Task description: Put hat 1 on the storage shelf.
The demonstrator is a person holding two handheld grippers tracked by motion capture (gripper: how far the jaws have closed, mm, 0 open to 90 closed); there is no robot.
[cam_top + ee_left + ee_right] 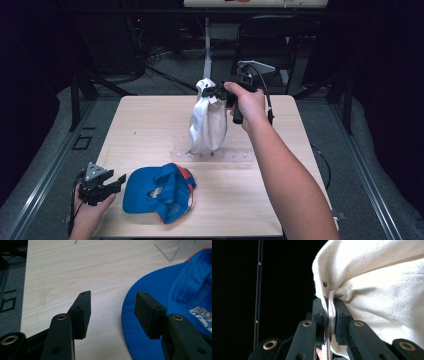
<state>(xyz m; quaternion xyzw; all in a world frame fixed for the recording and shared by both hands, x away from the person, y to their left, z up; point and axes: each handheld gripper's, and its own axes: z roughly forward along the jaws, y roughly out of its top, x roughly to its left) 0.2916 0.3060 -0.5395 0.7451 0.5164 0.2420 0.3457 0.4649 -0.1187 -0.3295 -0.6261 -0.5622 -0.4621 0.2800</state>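
My right gripper (218, 93) jaws are clamped on the white cap (207, 122), hanging long-axis vertical above the clear rack (235, 155). My left gripper (102, 186) jaws are spread, empty; the blue cap (157, 192) lies at 3 o'clock on the table (150, 125), nearest them.

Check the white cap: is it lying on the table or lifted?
Lifted. The right gripper is shut on the white cap, which hangs down from it above a clear plastic stand; whether its bottom edge touches, cannot tell.
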